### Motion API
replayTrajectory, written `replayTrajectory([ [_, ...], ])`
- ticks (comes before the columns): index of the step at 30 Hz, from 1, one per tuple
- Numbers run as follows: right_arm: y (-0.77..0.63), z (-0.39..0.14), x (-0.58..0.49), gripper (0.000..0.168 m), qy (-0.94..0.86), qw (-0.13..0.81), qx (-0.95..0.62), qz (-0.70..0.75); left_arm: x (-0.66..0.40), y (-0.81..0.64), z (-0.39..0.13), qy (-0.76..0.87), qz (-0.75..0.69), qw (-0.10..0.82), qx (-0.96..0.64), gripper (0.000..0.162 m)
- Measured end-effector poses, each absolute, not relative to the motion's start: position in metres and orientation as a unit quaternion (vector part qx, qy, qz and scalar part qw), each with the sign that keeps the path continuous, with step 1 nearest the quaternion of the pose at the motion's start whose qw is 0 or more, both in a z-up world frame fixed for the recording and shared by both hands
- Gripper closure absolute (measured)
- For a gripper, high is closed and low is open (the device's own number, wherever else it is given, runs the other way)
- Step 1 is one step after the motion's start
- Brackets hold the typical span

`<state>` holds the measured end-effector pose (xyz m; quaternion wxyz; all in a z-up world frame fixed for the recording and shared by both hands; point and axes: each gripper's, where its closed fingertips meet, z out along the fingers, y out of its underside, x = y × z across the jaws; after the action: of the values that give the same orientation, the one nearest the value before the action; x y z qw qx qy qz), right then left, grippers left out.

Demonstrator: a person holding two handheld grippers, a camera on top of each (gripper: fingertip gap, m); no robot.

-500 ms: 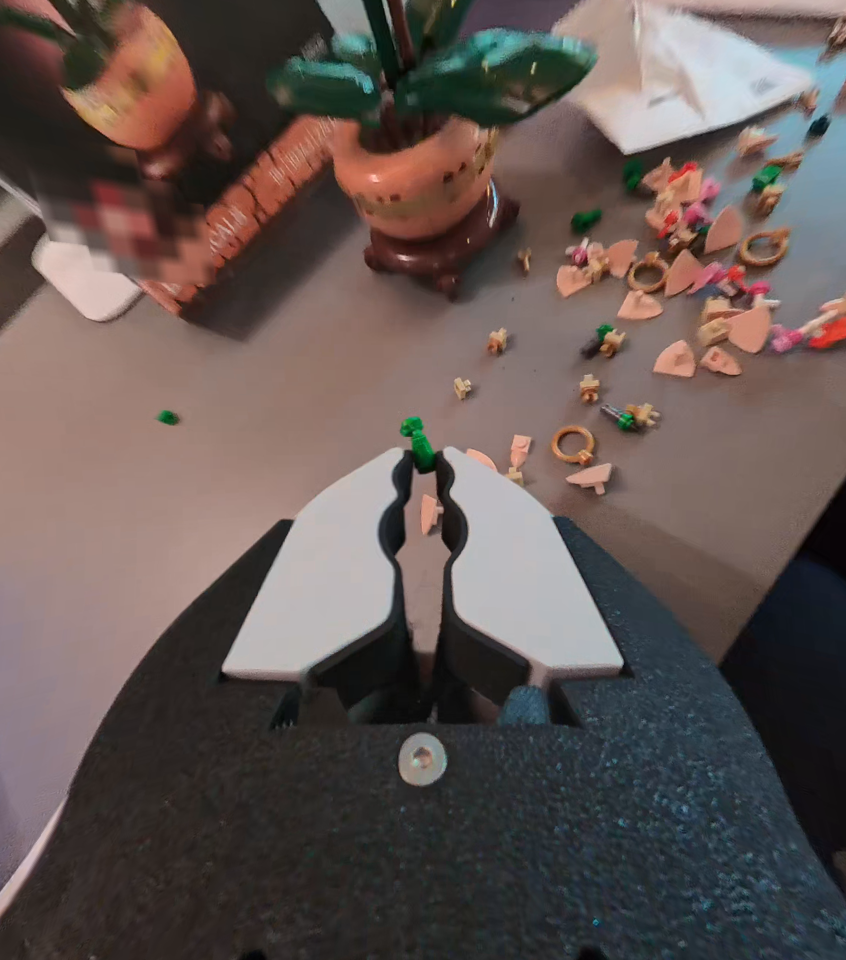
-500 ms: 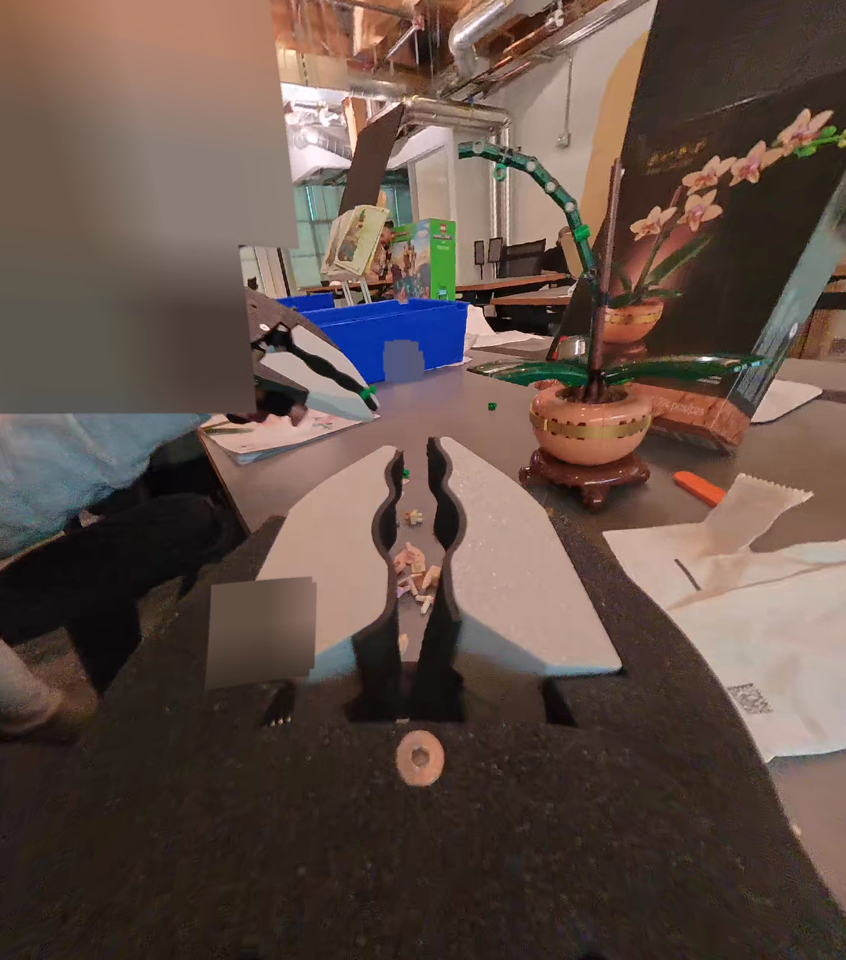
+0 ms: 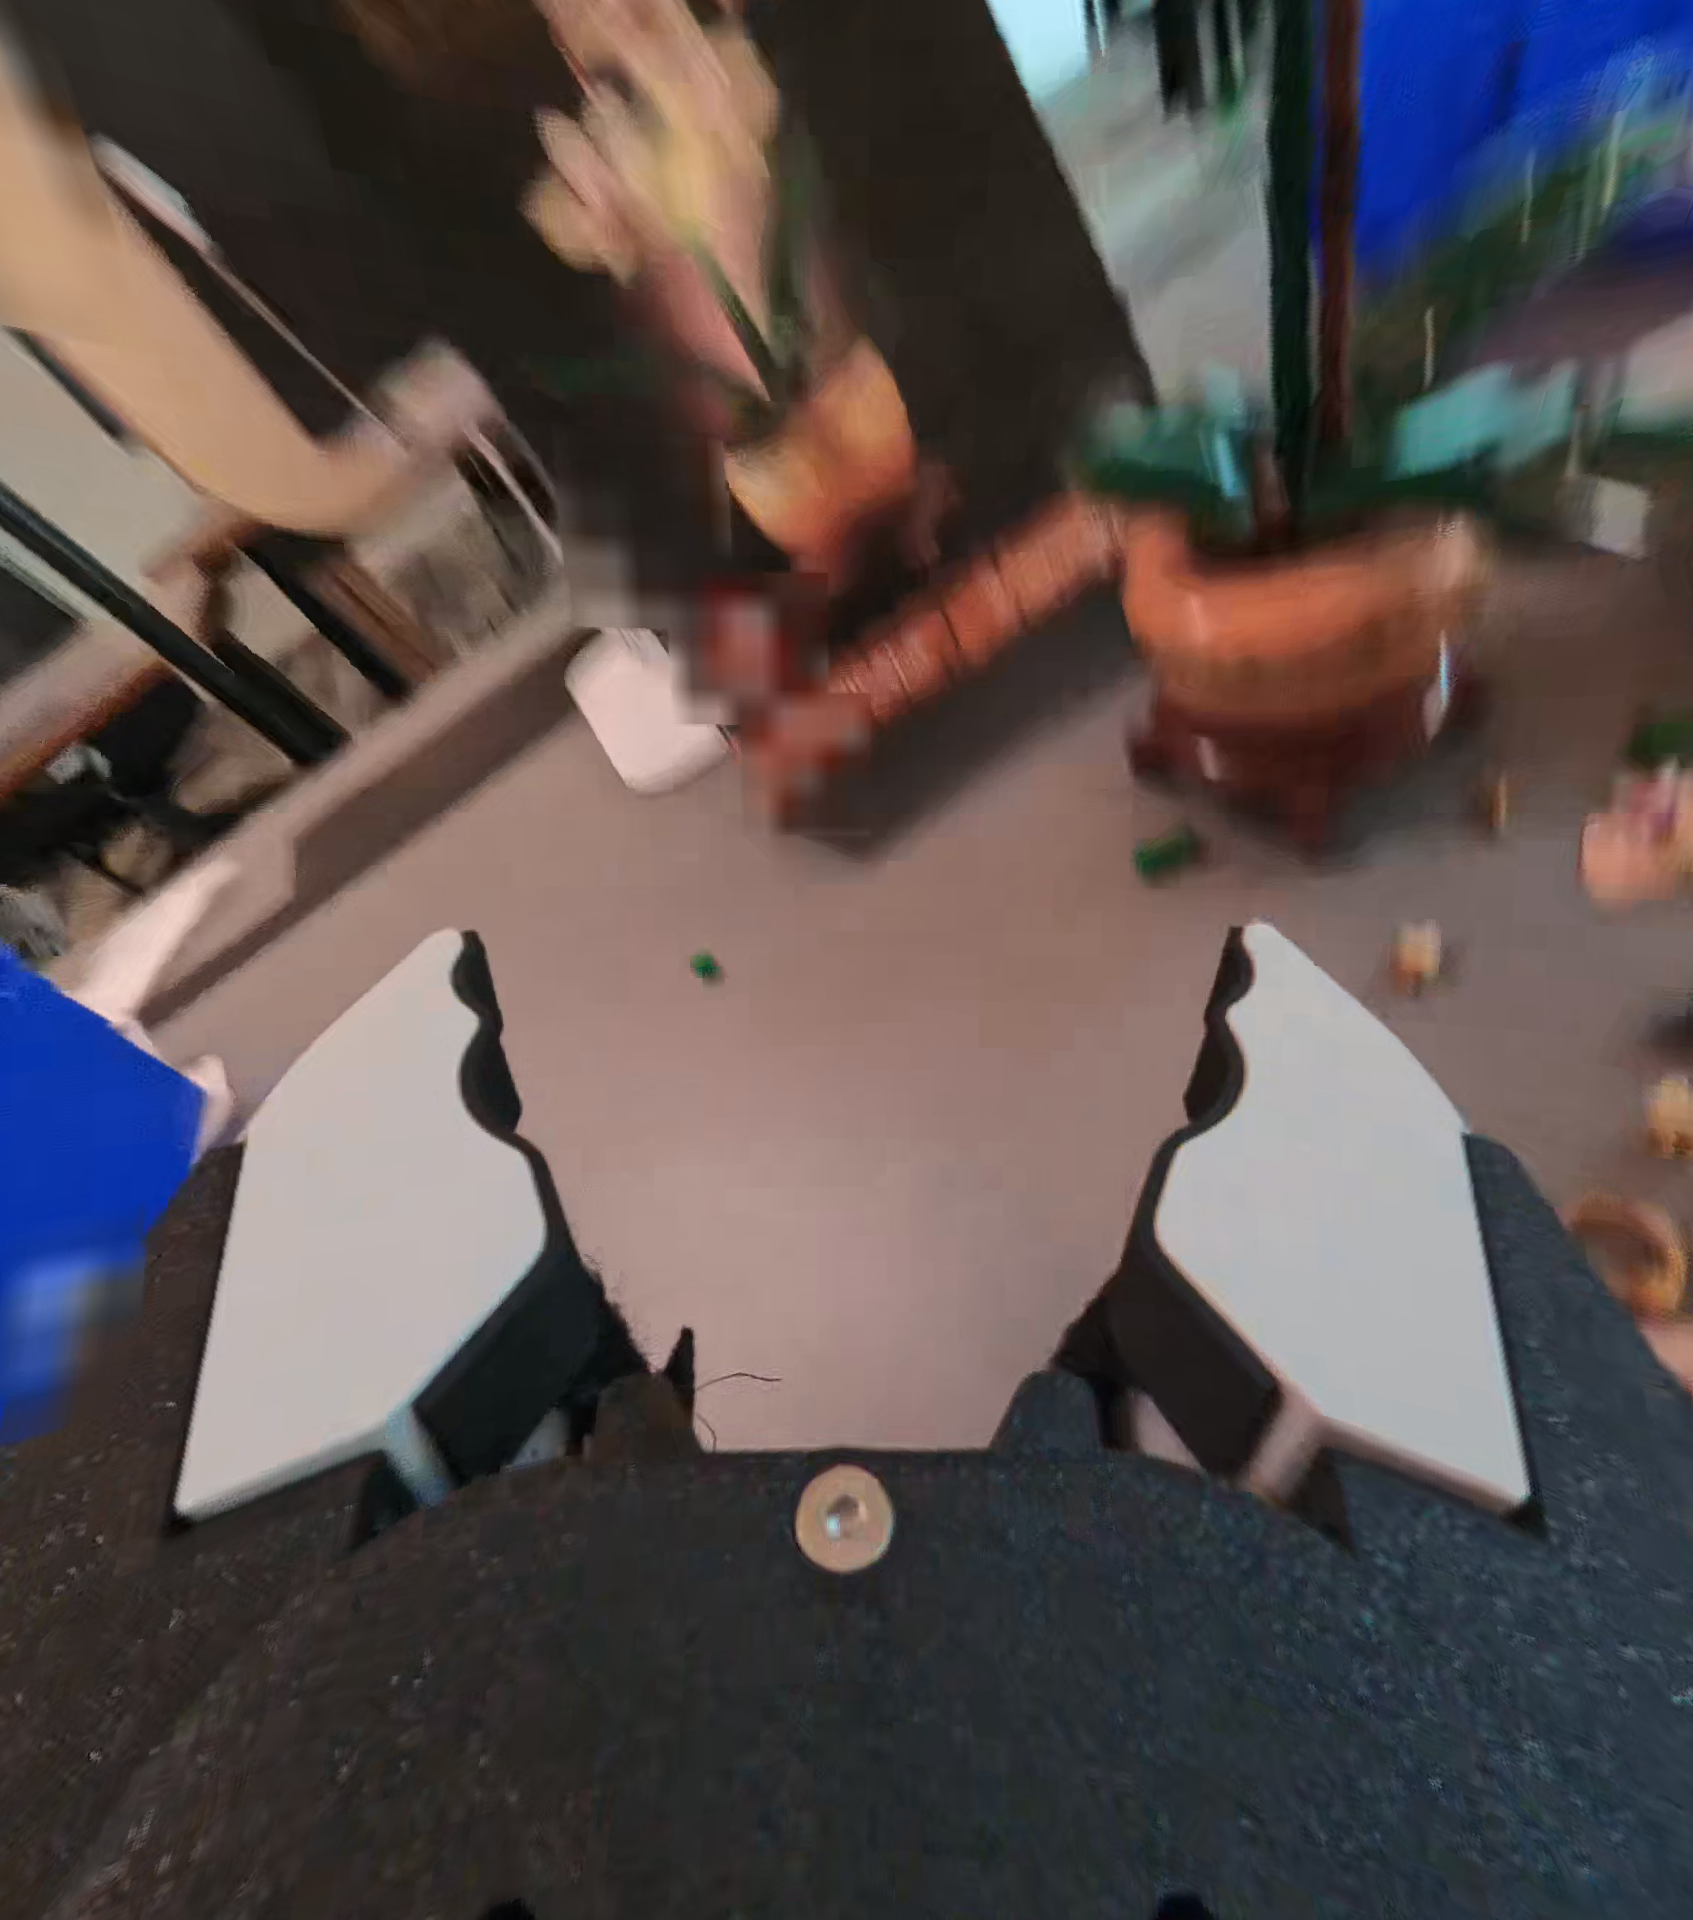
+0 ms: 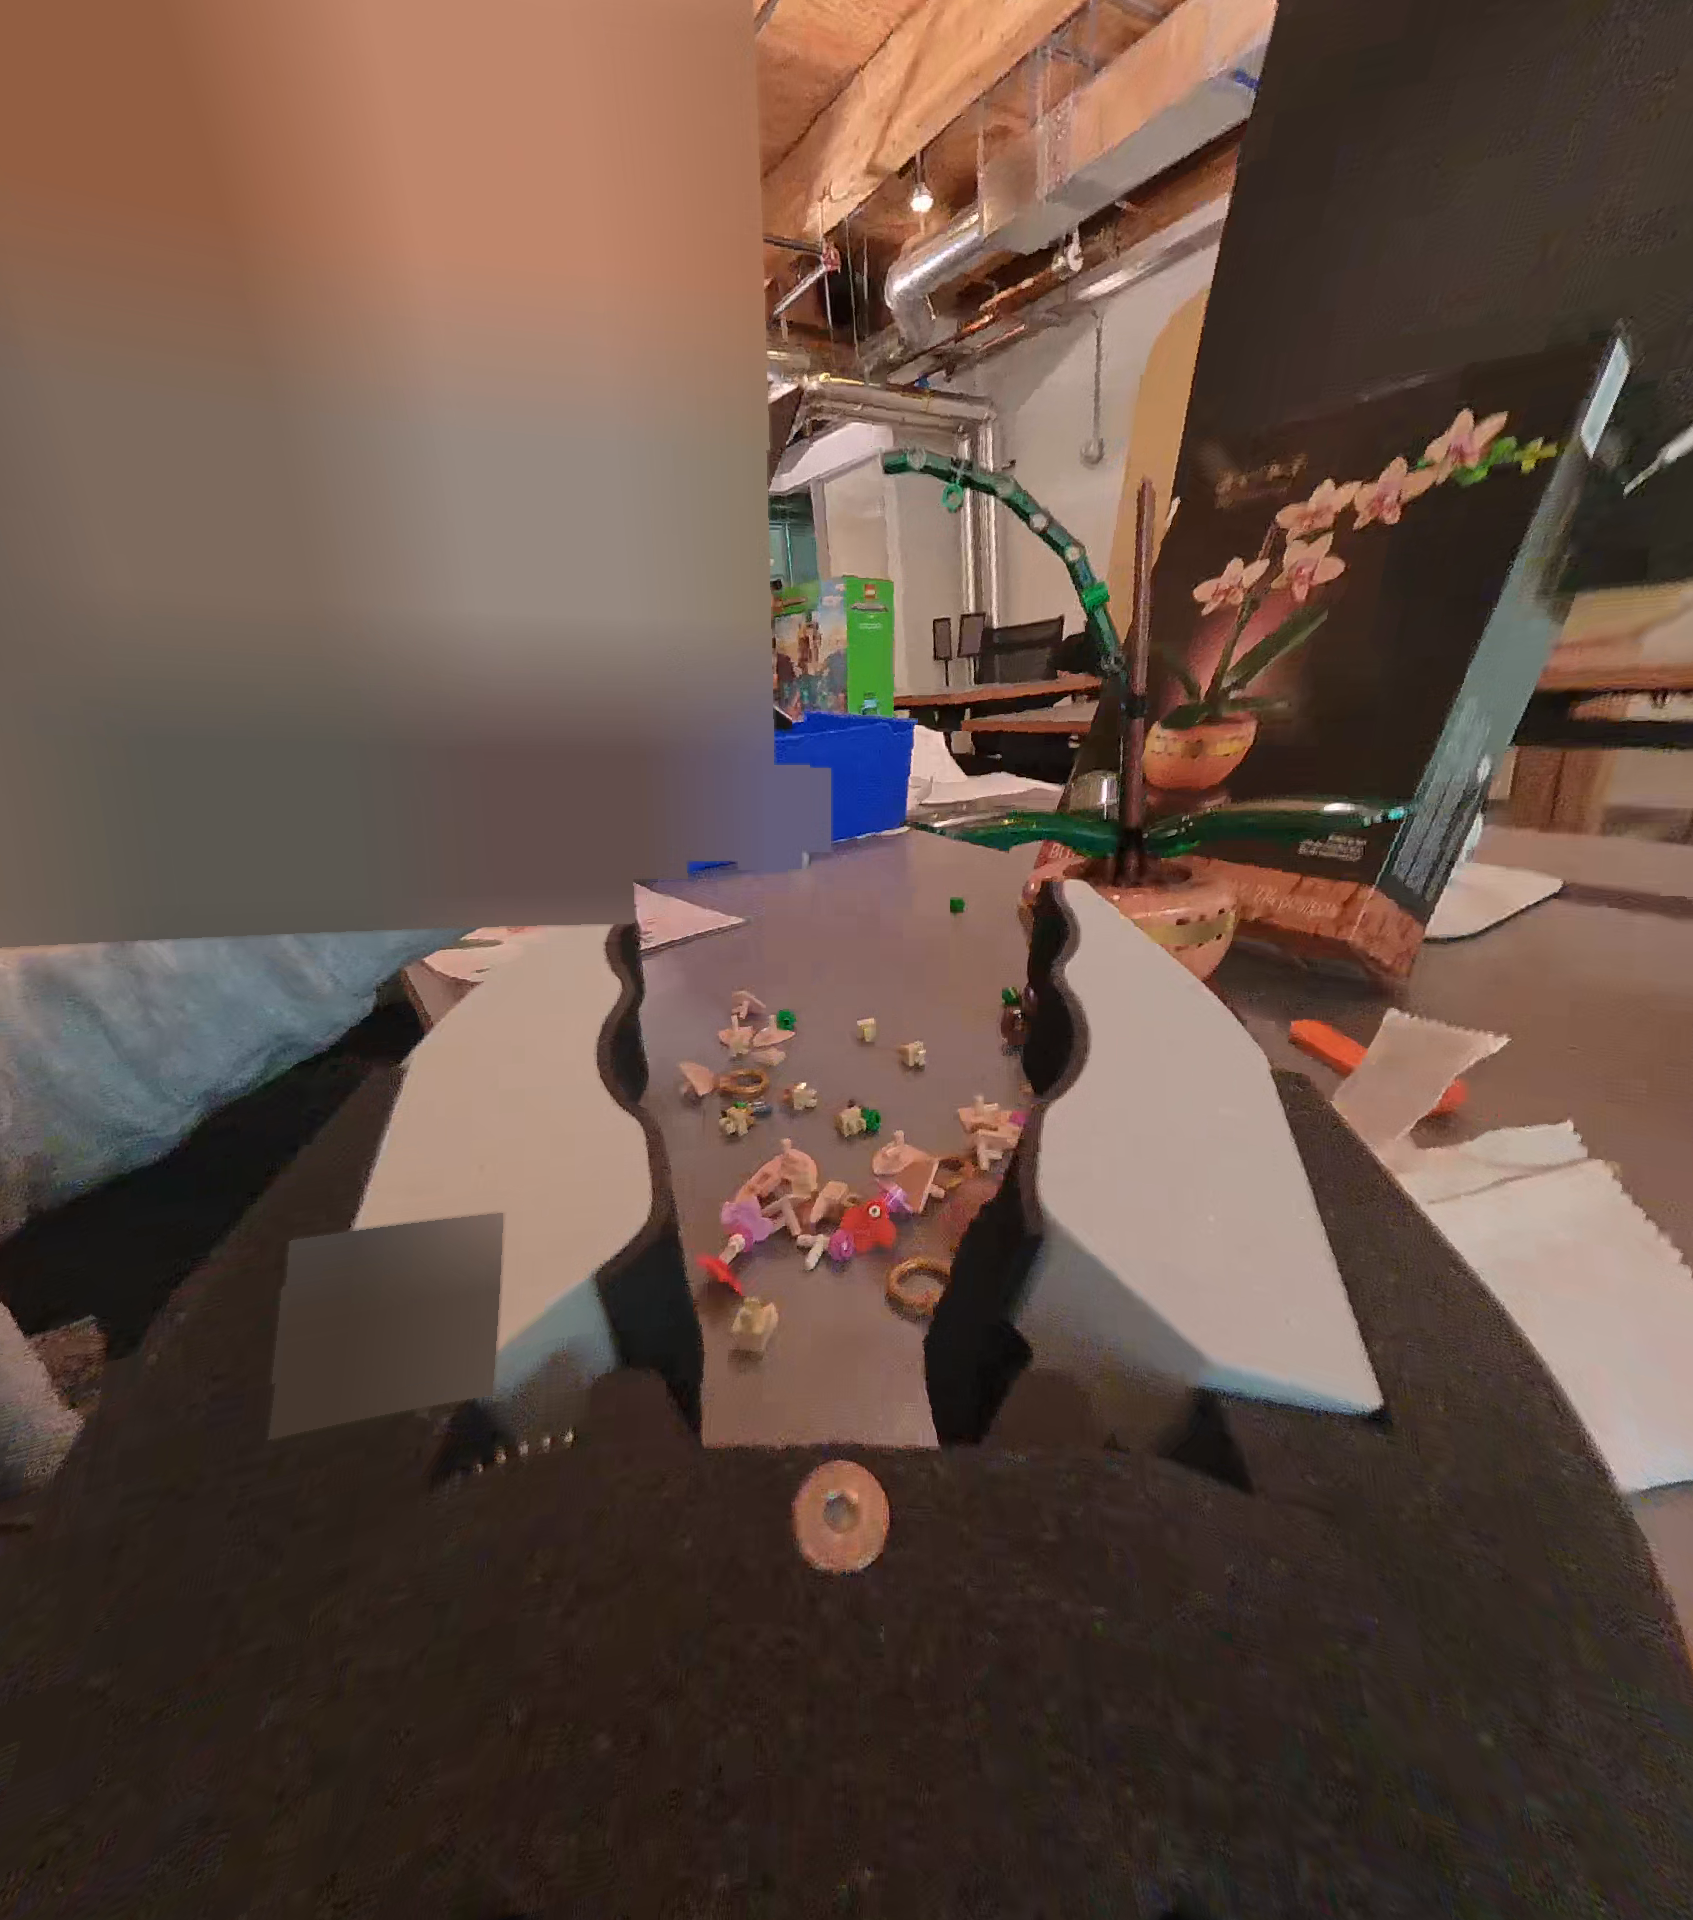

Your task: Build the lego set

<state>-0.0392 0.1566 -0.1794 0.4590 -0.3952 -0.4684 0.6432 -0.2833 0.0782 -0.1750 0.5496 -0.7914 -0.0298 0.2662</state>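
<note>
The lego orchid model has a tan pot (image 4: 1190,920) on a dark base, green leaves (image 4: 1268,826), a brown stalk (image 4: 1138,665) and an arched green stem (image 4: 1018,520). My right gripper (image 4: 837,914) is open and empty, low over the table. Loose tan, pink and red pieces (image 4: 821,1174) lie between its fingers, and its right finger hides part of the pot. The left wrist view is blurred. My left gripper (image 3: 852,940) is wide open and empty above bare table. The pot (image 3: 1299,644) is ahead right, with small green pieces (image 3: 707,966) (image 3: 1166,854) on the table.
The set's dark box (image 4: 1393,623) stands behind the pot. White paper bags (image 4: 1600,1299) and an orange tool (image 4: 1325,1044) lie at the right. A blue bin (image 4: 857,774) is at the back. A person's sleeve (image 4: 146,1039) is at the left. More loose pieces (image 3: 1673,852) lie right of the left gripper.
Both grippers have opened. The green piece that the left gripper held is no longer between its fingers. The left view has swung up and left with blur. The right gripper has moved closer to the pot.
</note>
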Motion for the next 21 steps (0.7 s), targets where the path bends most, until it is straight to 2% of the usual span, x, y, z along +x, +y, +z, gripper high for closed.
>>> replayTrajectory([
  [2,0.161,-0.172,-0.039,0.105,-0.473,0.493,-0.382,0.623,-0.288,0.071,-0.123,-0.067,0.247,0.656,-0.710,0.034],
  [3,0.163,-0.169,-0.039,0.102,-0.472,0.501,-0.383,0.616,-0.289,0.067,-0.103,-0.075,0.226,0.691,-0.683,0.024],
  [4,0.165,-0.165,-0.039,0.094,-0.469,0.509,-0.377,0.616,-0.288,0.064,-0.086,-0.077,0.199,0.714,-0.667,0.016],
  [7,0.183,-0.153,-0.038,0.068,-0.445,0.541,-0.398,0.592,-0.287,0.049,-0.028,-0.073,0.140,0.786,-0.598,0.017],
  [8,0.192,-0.151,-0.039,0.065,-0.444,0.549,-0.410,0.578,-0.287,0.043,-0.009,-0.068,0.126,0.806,-0.575,0.017],
  [10,0.208,-0.149,-0.039,0.077,-0.450,0.556,-0.437,0.545,-0.284,0.031,0.020,-0.052,0.107,0.837,-0.535,0.018],
  [11,0.215,-0.150,-0.040,0.088,-0.457,0.556,-0.449,0.529,-0.284,0.026,0.027,-0.048,0.112,0.844,-0.522,0.032],
  [12,0.219,-0.152,-0.042,0.101,-0.473,0.545,-0.461,0.517,-0.284,0.023,0.028,-0.041,0.122,0.845,-0.520,0.054],
  [14,0.223,-0.170,-0.050,0.112,-0.531,0.487,-0.493,0.488,-0.288,0.018,0.020,-0.038,0.142,0.843,-0.518,0.089],
  [18,0.252,-0.242,-0.057,0.103,-0.646,0.341,-0.602,0.322,-0.311,0.007,0.006,-0.082,0.141,0.842,-0.515,0.109],
  [21,0.263,-0.265,-0.062,0.114,-0.702,0.291,-0.595,0.259,-0.318,-0.001,0.010,-0.084,0.129,0.858,-0.490,0.109],
])
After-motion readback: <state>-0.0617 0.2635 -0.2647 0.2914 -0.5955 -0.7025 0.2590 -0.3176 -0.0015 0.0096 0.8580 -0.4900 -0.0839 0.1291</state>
